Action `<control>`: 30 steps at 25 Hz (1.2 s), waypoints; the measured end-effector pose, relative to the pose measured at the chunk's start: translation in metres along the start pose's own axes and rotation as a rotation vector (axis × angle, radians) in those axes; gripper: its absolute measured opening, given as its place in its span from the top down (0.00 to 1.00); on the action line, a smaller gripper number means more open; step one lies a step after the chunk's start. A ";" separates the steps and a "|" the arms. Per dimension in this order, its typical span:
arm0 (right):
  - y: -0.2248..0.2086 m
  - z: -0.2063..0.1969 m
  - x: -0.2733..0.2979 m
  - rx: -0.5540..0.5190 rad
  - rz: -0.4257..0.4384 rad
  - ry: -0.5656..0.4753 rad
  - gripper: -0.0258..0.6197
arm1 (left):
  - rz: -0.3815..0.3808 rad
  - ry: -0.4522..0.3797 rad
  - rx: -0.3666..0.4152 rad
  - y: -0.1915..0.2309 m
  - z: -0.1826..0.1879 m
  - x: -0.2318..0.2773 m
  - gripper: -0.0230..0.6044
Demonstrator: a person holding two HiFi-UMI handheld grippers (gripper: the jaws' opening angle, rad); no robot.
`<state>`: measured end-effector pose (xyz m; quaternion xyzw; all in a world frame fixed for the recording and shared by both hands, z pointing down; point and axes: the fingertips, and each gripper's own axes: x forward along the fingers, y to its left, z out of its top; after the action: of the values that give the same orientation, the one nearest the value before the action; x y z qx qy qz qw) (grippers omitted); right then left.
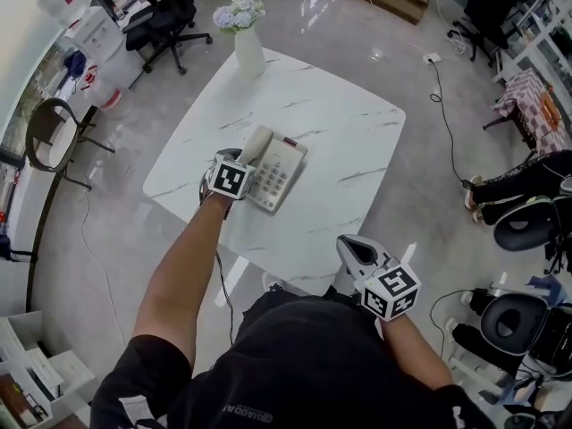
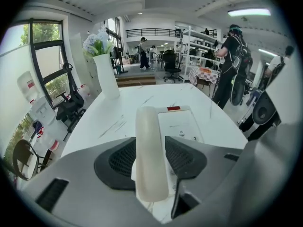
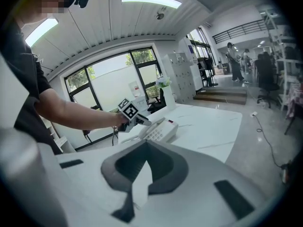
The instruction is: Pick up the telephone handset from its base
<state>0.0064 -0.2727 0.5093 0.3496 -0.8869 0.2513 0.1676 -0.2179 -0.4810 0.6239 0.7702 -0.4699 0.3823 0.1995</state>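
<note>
A cream telephone base [image 1: 281, 177] sits near the front left of the white marble table [image 1: 344, 119], with its handset [image 1: 256, 144] lying in the cradle along the left side. My left gripper [image 1: 243, 163] is at the handset's near end. In the left gripper view the handset [image 2: 150, 126] runs between the two open jaws of the left gripper [image 2: 150, 144], a dark pad close on each side, and the keypad base [image 2: 181, 125] lies to its right. My right gripper [image 1: 351, 248] hangs off the table's front edge, far from the phone, jaws shut [image 3: 146, 148] and empty.
A white vase of flowers [image 1: 248, 47] stands at the table's far corner. Office chairs [image 1: 165, 21] and a dark round chair [image 1: 52, 137] stand on the floor to the left. A cable [image 1: 442, 105] trails on the right. People [image 2: 233, 65] stand by shelving beyond the table.
</note>
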 end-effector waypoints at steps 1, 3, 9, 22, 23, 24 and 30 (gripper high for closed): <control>-0.002 -0.001 -0.001 0.006 -0.007 0.001 0.96 | -0.003 0.008 0.003 0.000 -0.001 0.006 0.65; -0.004 -0.003 -0.002 0.015 -0.019 0.001 0.96 | -0.005 0.023 0.011 0.002 -0.005 0.014 0.64; -0.007 -0.008 -0.003 0.034 -0.042 0.002 0.96 | -0.058 0.081 -0.014 0.001 -0.015 0.028 0.62; -0.021 -0.020 -0.010 0.069 -0.083 0.017 0.96 | -0.104 0.137 -0.005 -0.001 -0.018 0.050 0.58; -0.021 -0.021 -0.010 0.070 -0.084 0.017 0.96 | -0.107 0.140 -0.004 -0.001 -0.018 0.050 0.58; -0.021 -0.021 -0.010 0.070 -0.084 0.017 0.96 | -0.106 0.146 -0.004 0.000 -0.019 0.050 0.58; -0.018 -0.019 -0.012 0.066 -0.078 0.014 0.96 | -0.051 0.146 -0.025 0.003 -0.016 0.046 0.62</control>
<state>0.0297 -0.2675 0.5252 0.3875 -0.8626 0.2761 0.1717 -0.2146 -0.4977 0.6692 0.7495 -0.4389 0.4264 0.2526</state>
